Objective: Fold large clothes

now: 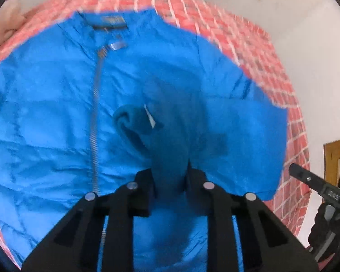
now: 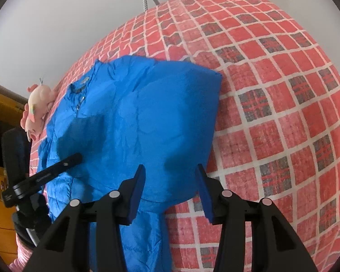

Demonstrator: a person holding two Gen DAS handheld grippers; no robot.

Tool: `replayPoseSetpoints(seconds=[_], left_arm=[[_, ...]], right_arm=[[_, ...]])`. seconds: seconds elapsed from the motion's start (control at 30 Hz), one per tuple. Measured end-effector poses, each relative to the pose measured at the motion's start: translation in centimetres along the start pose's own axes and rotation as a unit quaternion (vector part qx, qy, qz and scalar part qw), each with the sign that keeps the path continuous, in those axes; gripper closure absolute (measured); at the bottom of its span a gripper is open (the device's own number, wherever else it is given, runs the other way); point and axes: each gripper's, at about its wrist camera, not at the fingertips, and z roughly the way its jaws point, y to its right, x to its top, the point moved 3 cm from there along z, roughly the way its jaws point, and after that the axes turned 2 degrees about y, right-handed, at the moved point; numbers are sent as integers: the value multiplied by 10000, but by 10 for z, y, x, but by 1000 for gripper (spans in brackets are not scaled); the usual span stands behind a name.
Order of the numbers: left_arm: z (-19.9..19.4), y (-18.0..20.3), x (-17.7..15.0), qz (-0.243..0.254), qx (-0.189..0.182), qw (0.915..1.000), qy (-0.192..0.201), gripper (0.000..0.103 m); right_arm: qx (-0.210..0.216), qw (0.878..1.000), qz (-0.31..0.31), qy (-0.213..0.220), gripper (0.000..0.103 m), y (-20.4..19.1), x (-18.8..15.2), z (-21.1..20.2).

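A bright blue padded jacket (image 1: 45,113) lies front up on a red checked bedspread (image 1: 215,18), its zip (image 1: 97,117) running down the middle. My left gripper (image 1: 170,174) is shut on a sleeve (image 1: 170,140) of the jacket. The bunched fabric rises between its jaws, and the cuff (image 1: 133,122) flops over onto the chest. In the right wrist view the jacket (image 2: 147,113) has one side folded in. My right gripper (image 2: 170,181) hovers over its lower edge, open, with nothing pinched between the blue pads (image 2: 137,188). A finger of the left gripper (image 2: 63,165) shows at the left.
The checked bedspread (image 2: 283,90) spreads wide to the right of the jacket. A pink plush toy (image 2: 37,106) lies by the collar at the bed's left edge. Wooden furniture (image 2: 0,113) stands beyond that edge, with white wall behind the bed.
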Motion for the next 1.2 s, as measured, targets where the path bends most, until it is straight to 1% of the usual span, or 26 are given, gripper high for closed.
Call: replayPoseSetpoints(seconds=[0.07, 0.13, 0.2, 0.33, 0.4, 0.5, 0.53, 0.6, 0.67, 0.73, 0.77, 0.83, 0.87, 0.93, 1.03, 1.07, 1.1, 1.13, 1.17, 1.2], left_arm=[[-22, -11, 6, -143, -91, 9995, 255, 84], [-44, -26, 11, -244, -57, 9984, 509, 84], [-65, -50, 19, -352, 140, 9965, 745, 84], [-92, -96, 31, -596, 568, 9920, 960, 84], [-96, -118, 33, -724, 728, 9903, 938, 84], [-87, -139, 36, -841, 898, 9892, 798, 83], [-80, -145, 36, -868, 964, 9888, 736, 83], [-66, -158, 33, -936, 1016, 9889, 551, 82], [-51, -170, 27, -991, 1105, 9882, 385, 80], [-38, -182, 23, -1079, 1104, 9877, 245, 74], [-30, -187, 20, -1145, 1060, 9876, 184, 73], [-23, -190, 17, -1099, 1021, 9884, 218, 69], [-21, -189, 17, -983, 1078, 9890, 255, 69], [-18, -185, 18, -786, 1218, 9890, 286, 67], [-20, -183, 19, -697, 1273, 9891, 230, 65], [-23, -185, 19, -722, 1286, 9889, 206, 62], [-30, -187, 18, -767, 1345, 9877, 204, 54], [-39, -190, 19, -818, 1390, 9866, 264, 50], [-57, -191, 19, -870, 1413, 9850, 462, 48], [-66, -190, 19, -873, 1433, 9841, 588, 47]], right_arm=[[48, 10000, -13, 47, 57, -1, 4, -1], [91, 9999, -52, 72, 57, -5, 9, 0], [169, 9997, -130, 81, 57, -13, 15, 2], [498, 9979, -408, -26, 57, -45, 25, 19], [578, 9966, -589, -77, 57, -63, 30, 31], [747, 9936, -813, -237, 57, -91, 36, 55], [690, 9934, -869, -295, 57, -96, 37, 63], [420, 9939, -934, -421, 57, -102, 37, 79], [217, 9938, -934, -570, 59, -101, 37, 93], [175, 9941, -803, -702, 59, -94, 33, 106], [181, 9942, -756, -737, 60, -91, 32, 112], [164, 9947, -693, -736, 62, -89, 29, 119], [129, 9949, -707, -706, 63, -89, 28, 121], [-80, 9940, -897, -625, 63, -95, 24, 122], [-276, 9918, -1066, -657, 62, -101, 24, 122], [-284, 9919, -1044, -671, 63, -102, 26, 118], [-271, 9922, -1040, -631, 63, -103, 27, 111], [-237, 9924, -1070, -556, 62, -105, 28, 103], [-181, 9924, -1128, -456, 62, -109, 29, 94], [-125, 9921, -1194, -376, 61, -114, 31, 87]])
